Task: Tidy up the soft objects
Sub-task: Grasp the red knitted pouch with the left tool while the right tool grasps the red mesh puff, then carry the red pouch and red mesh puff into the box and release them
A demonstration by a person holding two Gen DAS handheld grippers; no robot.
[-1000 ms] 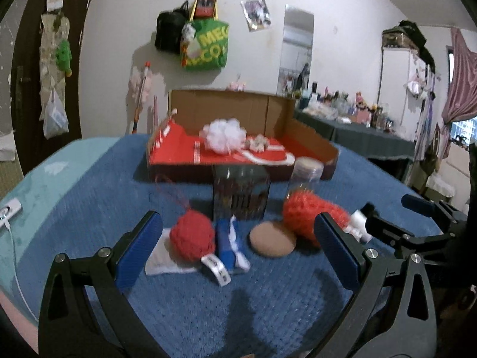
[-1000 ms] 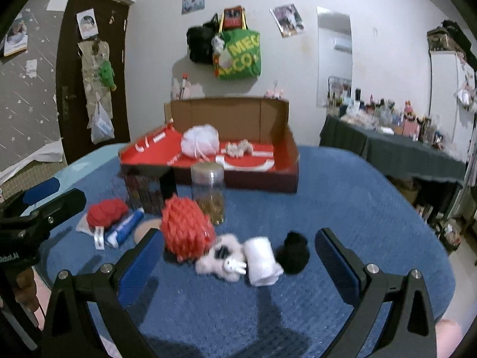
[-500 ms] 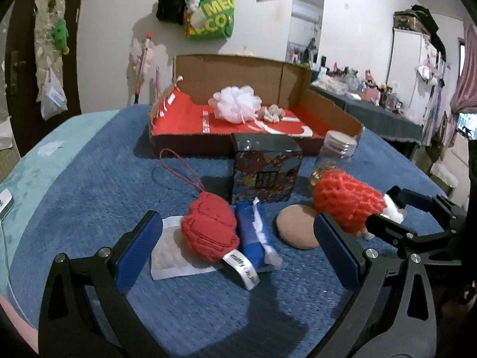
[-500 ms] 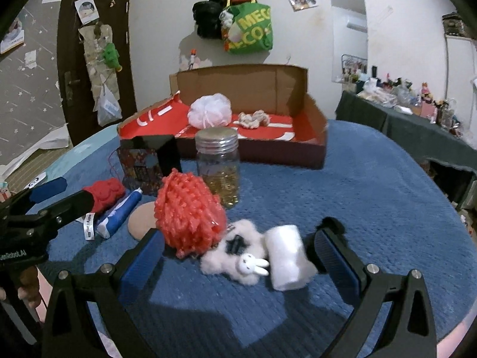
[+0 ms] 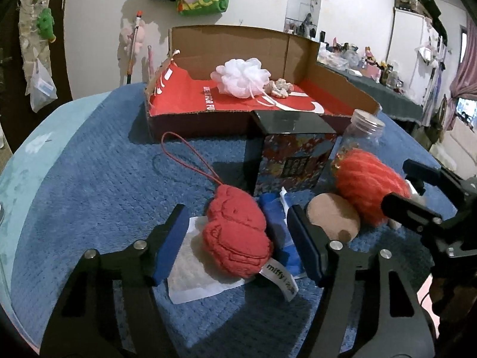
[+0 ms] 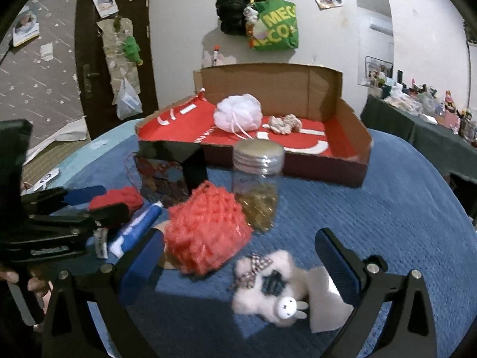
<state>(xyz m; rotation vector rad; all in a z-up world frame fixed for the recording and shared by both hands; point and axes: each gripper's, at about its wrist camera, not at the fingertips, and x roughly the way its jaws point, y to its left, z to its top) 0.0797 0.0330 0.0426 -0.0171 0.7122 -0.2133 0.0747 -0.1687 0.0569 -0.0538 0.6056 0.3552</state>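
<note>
The left gripper (image 5: 238,238) is set low over the blue blanket (image 5: 98,185), its fingers part-open on either side of the red plush (image 5: 235,232); a gap shows beside the left pad, so the plush is flanked but not seen to be clamped. The plush rests on a white sheet (image 5: 190,274), with its red cord (image 5: 184,155) looped away toward the far side and a white tag (image 5: 280,274) at its near end. A blue tube (image 5: 275,223) lies just beside the plush, and a tan pad (image 5: 332,217) lies beyond the right finger.

The right gripper (image 6: 238,265) is held with its fingers wide, the red knit ball (image 6: 205,229) and the white bunny plush (image 6: 268,289) lying between them, neither gripped. A white roll (image 6: 325,301) is seen by the right finger. Behind the ball stand a jar (image 6: 258,185) and a dark box (image 6: 170,173). At the blanket's far edge the cardboard tray (image 6: 351,137) holds a white pouf (image 6: 238,113) and a small beige plush (image 6: 283,123).
</note>
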